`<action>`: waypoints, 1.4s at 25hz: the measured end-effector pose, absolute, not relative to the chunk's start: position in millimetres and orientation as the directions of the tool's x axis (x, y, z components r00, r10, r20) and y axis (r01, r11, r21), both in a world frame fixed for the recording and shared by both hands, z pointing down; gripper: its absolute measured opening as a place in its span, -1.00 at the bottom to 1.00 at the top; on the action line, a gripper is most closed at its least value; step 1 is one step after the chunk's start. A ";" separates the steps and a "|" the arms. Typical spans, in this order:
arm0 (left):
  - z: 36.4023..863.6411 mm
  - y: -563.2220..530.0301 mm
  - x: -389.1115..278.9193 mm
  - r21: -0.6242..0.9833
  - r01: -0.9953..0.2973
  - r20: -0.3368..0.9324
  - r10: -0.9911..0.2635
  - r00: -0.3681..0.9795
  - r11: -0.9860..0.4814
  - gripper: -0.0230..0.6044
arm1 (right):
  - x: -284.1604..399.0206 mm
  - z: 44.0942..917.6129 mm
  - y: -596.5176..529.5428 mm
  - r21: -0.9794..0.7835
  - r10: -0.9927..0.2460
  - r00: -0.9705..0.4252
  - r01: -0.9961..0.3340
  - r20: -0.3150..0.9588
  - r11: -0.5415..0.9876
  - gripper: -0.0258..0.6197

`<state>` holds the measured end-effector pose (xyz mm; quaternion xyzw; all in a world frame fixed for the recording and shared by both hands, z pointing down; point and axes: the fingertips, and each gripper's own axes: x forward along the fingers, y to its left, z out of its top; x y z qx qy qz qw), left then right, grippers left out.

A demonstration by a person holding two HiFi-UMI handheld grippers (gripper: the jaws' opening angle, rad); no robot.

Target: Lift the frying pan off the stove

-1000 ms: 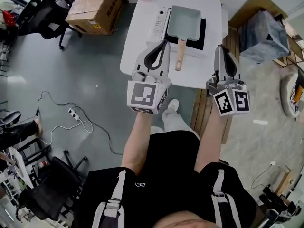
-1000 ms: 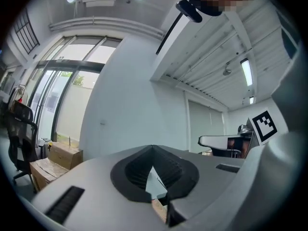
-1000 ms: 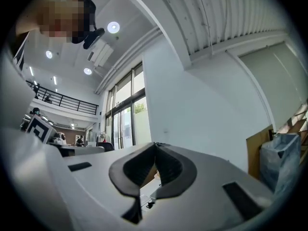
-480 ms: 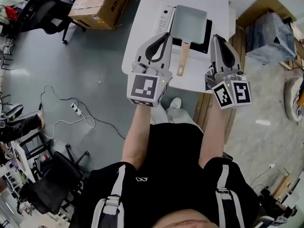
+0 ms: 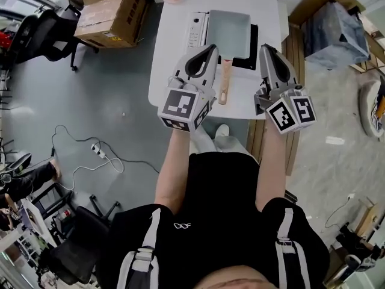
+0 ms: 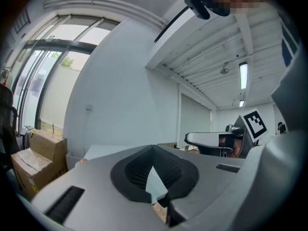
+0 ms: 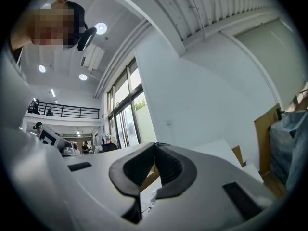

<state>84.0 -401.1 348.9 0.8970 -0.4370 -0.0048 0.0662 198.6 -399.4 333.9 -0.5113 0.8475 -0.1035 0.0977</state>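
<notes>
**The frying pan [image 5: 230,30] sits on the stove [image 5: 197,29]**

The left gripper [image 5: 209,48] and the right gripper [image 5: 264,48] both have their jaws pressed together, with nothing between them. The pan's wooden handle [image 5: 224,80] lies between both grippers, over the white table [image 5: 171,59].

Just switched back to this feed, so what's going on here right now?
A person holds a gripper in each hand in front of a white table. The left gripper and right gripper are both shut and empty. The frying pan sits on the stove, its wooden handle pointing toward the person. In the head view the grippers flank that handle, but neither touches it, so the lift has not begun.
</notes>
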 end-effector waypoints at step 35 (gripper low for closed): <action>524.8 -351.9 100.1 0.756 -0.435 0.295 -0.340 0.893 -0.488 -0.05 | 162.8 505.4 -391.5 -0.653 -0.620 -0.747 -0.597 0.240 0.466 -0.20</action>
